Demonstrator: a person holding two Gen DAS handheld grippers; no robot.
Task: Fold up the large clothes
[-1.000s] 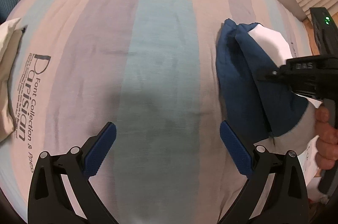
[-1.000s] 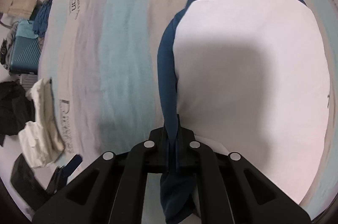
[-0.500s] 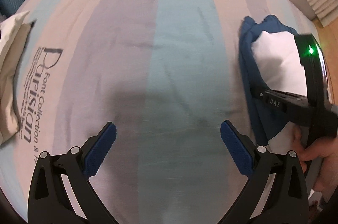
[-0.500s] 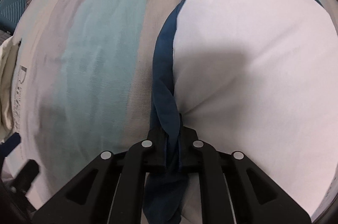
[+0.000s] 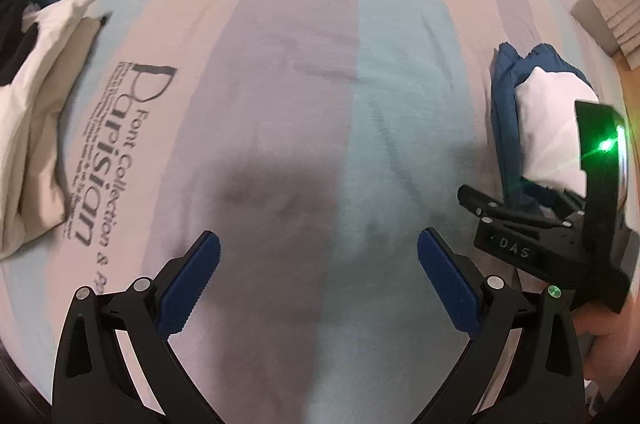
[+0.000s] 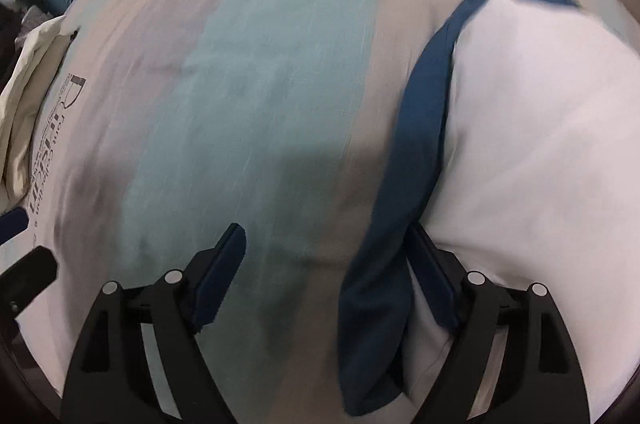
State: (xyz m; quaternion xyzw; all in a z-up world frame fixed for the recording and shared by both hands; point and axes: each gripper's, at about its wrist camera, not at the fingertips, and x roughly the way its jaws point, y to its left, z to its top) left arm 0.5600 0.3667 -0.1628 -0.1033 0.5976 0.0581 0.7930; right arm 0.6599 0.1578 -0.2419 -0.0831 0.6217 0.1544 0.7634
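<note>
My right gripper (image 6: 324, 268) is opening beside the blue-and-white garment (image 6: 540, 143) at 3 o'clock, my left gripper (image 5: 318, 268) spread over the free bed (image 5: 300, 83).

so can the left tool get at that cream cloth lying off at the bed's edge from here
Probably yes. The left tool is open and empty over bare striped bedspread, and nothing lies between it and the cream cloth; the blue and white garment sits on the opposite side.

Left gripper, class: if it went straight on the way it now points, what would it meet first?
Most likely the striped bedspread. The left gripper points down at bare cover, nothing between its open jaws. The blue and white garment lies off to the side by the right gripper, outside that line.
</note>
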